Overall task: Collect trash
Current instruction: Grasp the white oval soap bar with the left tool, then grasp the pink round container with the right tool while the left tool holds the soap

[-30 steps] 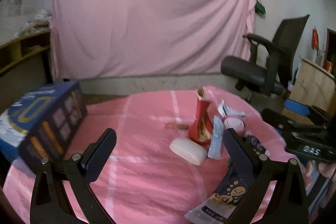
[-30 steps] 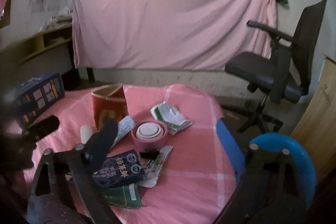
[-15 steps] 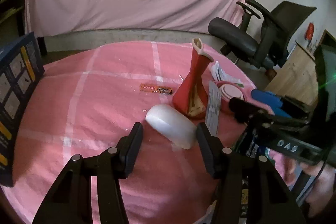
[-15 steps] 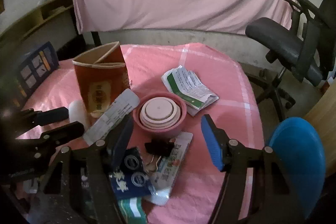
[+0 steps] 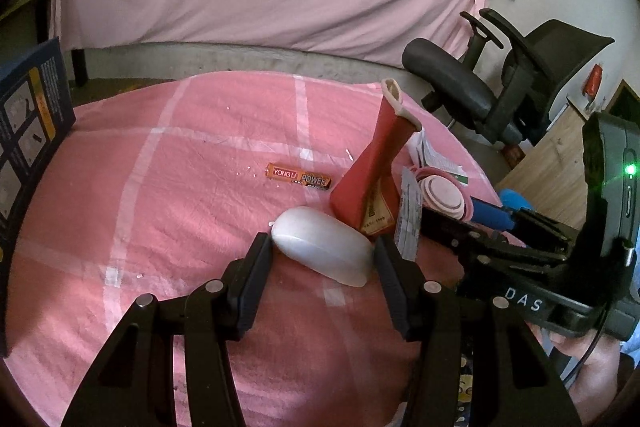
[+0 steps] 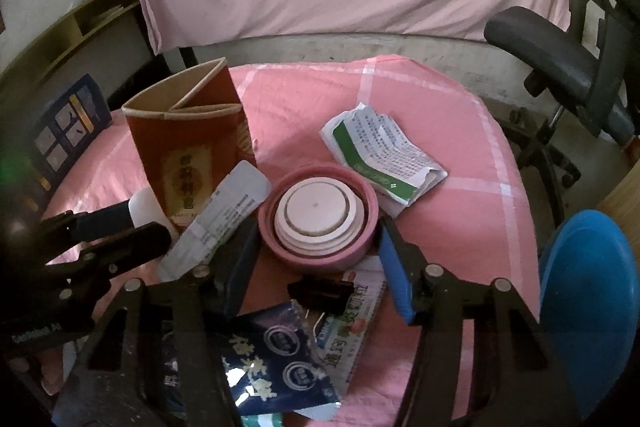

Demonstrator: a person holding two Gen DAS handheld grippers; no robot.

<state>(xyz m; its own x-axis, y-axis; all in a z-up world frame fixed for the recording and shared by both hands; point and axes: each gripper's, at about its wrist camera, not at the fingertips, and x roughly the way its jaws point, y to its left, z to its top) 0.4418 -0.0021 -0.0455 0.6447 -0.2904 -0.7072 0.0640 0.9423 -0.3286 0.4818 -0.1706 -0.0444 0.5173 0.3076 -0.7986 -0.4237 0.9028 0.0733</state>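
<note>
Pink checked cloth (image 5: 168, 211) over a round table, a pink sheet hung behind, an office chair (image 5: 512, 83) at 2 o'clock.

Left wrist view: white oval plastic piece (image 5: 324, 247) lying on the cloth at centre, bracketed by the left gripper (image 5: 323, 269), jaws spread and flanking it on both sides, seemingly not yet pinching; placed so, probably, for a squeeze across its narrow width. Crushed red paper cup (image 5: 376, 179) touching the white piece at 1 o'clock, standing tilted. Orange battery (image 5: 298, 177) at 11 o'clock, lying apart.

Right wrist view: pink collapsed cup (image 6: 318, 217) sitting flat at centre, straddled by the right gripper (image 6: 316, 259), jaws likewise released, one blue-padded finger (image 6: 394, 283) at 3 o'clock just beside the rim. Contact cannot be judged. Blister strip (image 6: 218, 223) leaning on the red cup at 9 o'clock. Folded leaflet (image 6: 384, 155) at 1 o'clock. Dark blue sachet (image 6: 276, 359) and black binder clip (image 6: 320, 293) at 6 o'clock, under the gripper. Blue box (image 6: 68, 127) at 10 o'clock, well apart, possibly the bin for the trash.
</note>
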